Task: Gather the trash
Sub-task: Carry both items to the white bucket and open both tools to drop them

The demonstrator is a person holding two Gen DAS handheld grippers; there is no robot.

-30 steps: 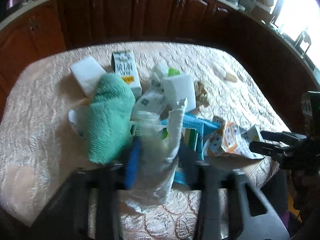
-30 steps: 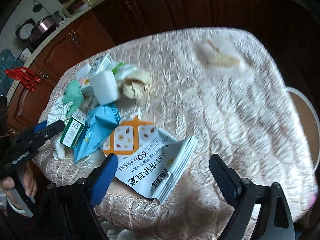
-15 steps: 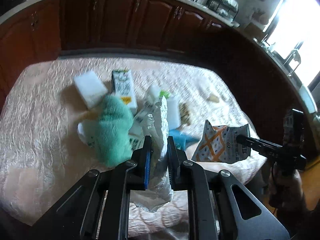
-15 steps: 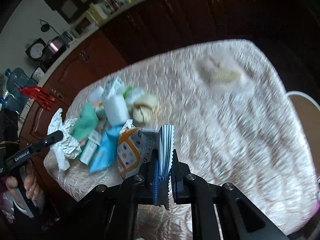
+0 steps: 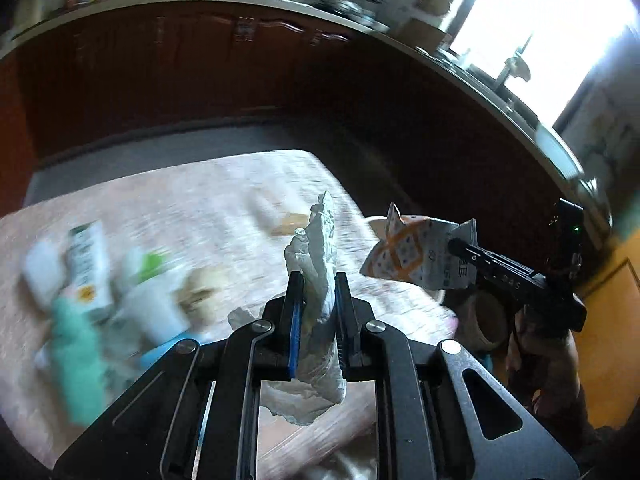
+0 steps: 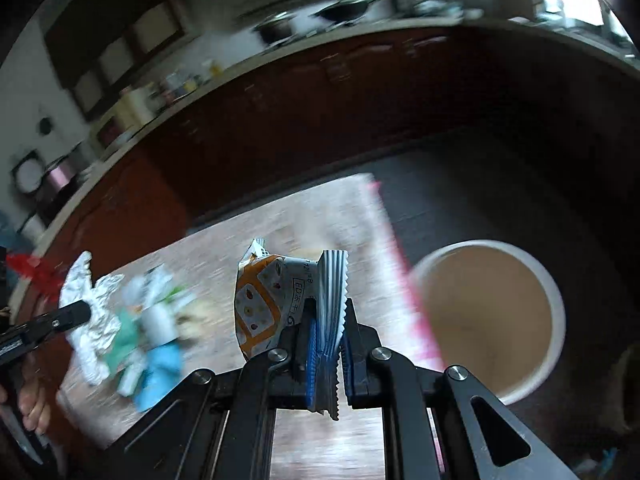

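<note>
- My left gripper (image 5: pixel 316 292) is pinched tight on a crumpled white wrapper (image 5: pixel 320 320), which stands up between the blue pads and hangs below them, clear of the table (image 5: pixel 180 200)
- My right gripper (image 6: pixel 328 324) is clamped on the serrated edge of an orange-and-white snack packet (image 6: pixel 272 300), so the packet dangles sideways off the jaws
- I judge both pieces are held high so they clear the cloth on the way to the round bin (image 6: pixel 552 292), which sits on the floor just past the table's corner
- The remaining litter (image 5: pixel 100 300) lies in a blurred heap on the table's left side
- A second ago both pieces lay on the table, and the right jaws stood wide around the packet; now each is lifted off and both views have swung toward the bin
</note>
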